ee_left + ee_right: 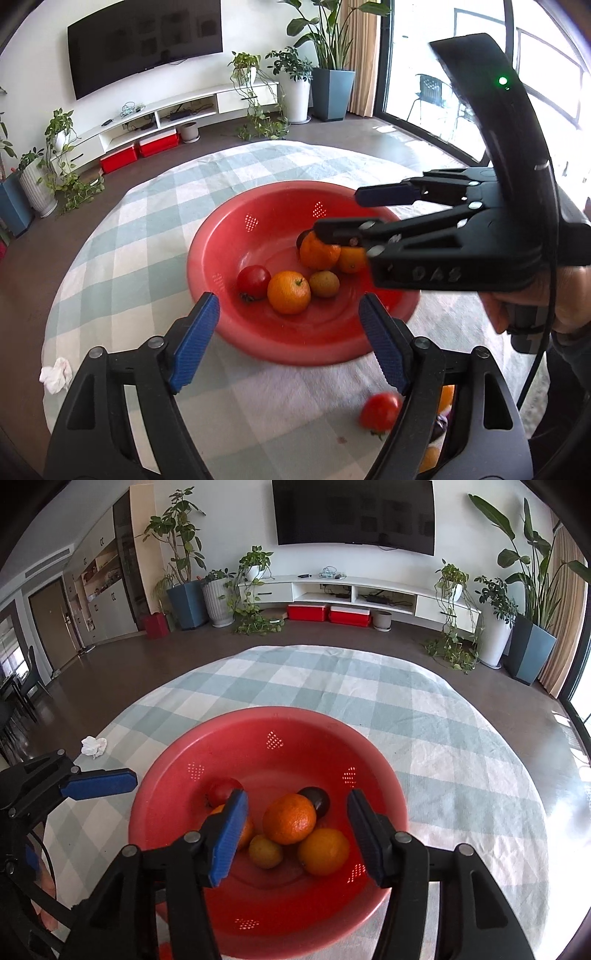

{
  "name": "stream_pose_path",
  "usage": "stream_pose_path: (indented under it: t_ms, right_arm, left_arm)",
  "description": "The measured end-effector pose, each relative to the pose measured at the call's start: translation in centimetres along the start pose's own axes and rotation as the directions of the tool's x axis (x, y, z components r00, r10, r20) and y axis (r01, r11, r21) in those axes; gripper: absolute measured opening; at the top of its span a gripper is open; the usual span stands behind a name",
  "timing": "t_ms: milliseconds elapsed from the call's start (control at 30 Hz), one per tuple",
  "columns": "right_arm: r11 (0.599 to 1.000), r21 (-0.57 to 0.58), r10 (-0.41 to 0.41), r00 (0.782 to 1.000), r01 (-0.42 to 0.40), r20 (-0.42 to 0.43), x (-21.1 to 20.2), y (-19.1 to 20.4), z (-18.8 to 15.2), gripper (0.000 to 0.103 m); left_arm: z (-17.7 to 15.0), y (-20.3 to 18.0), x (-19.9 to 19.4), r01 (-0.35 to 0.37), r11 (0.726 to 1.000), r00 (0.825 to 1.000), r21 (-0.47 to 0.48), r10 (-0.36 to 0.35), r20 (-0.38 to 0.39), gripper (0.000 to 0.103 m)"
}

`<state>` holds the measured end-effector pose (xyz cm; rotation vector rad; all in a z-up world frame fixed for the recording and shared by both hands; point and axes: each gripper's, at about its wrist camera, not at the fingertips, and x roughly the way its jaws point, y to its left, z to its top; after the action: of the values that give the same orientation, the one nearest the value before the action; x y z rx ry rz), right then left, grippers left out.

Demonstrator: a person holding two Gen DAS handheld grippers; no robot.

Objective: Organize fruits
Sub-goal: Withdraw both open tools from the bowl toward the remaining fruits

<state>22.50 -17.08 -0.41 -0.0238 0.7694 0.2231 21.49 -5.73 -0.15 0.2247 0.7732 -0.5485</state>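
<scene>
We note the checked tablecloth (443, 716) filling mid-frame, the red bowl (177, 812) at lower centre collecting fruit. Our right gripper (295, 834) hangs over it, jaws apart and empty, likely post-release; left gripper (288, 343) also apart, bottom of frame. A loose tomato (380, 410) waits lower right

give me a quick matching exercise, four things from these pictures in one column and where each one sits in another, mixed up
Things:
1. dark plum
2. crumpled tissue
3. loose tomato
4. right gripper

Places:
a. on the cloth, outside the red bowl, near the left gripper
b. open, over the fruit in the bowl
c. in the bowl, behind an orange
d. near the table's edge, far from the bowl

Pairs: 1-c, 2-d, 3-a, 4-b
</scene>
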Motion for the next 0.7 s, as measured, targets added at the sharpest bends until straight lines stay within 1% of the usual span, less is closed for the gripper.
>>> stream_pose_path:
  t_ms: [67,200,267,333,400,500,567,700]
  right_arm:
    - [1.000,0.015,0.009,1.000,-0.009,0.027,-1.9,-0.1,-0.5,0.065]
    - [0.997,0.067,0.031,0.995,-0.038,0.096,-6.0,-0.7,-2.5,0.076]
    - [0.994,0.097,0.037,0.993,-0.049,0.114,-7.7,-1.0,-3.9,0.077]
    - [0.990,0.122,0.049,0.991,-0.064,0.125,-9.0,-1.1,-5.4,0.077]
    - [0.985,0.155,0.057,0.989,-0.078,0.137,-10.4,-1.3,-7.4,0.079]
    - [0.968,0.225,0.078,0.986,-0.110,0.146,-11.7,-1.4,-10.3,0.087]
    - [0.952,0.275,0.098,0.986,-0.133,0.136,-12.0,-1.4,-12.3,0.090]
    - [0.920,0.354,0.129,0.984,-0.165,0.123,-11.8,-1.3,-14.7,0.091]
  left_arm:
    - [-0.8,-0.1,-1.4,0.005,1.000,1.000,-0.008,-0.005,0.008,0.081]
    - [-3.1,-0.8,-3.8,0.023,0.999,1.000,-0.030,-0.023,0.006,0.087]
    - [-4.5,-1.5,-4.9,0.048,0.998,0.999,-0.030,-0.048,0.007,0.087]
    - [-5.9,-2.6,-5.8,0.079,0.997,0.997,0.001,-0.079,-0.006,0.088]
    - [-7.6,-4.0,-6.3,0.099,0.994,0.994,0.051,-0.097,-0.040,0.093]
    - [-9.9,-6.3,-6.7,0.140,0.983,0.987,0.122,-0.129,-0.095,0.094]
    - [-11.1,-7.7,-6.9,0.178,0.971,0.980,0.162,-0.159,-0.121,0.094]
    - [-12.4,-9.7,-6.4,0.209,0.954,0.971,0.216,-0.177,-0.158,0.094]
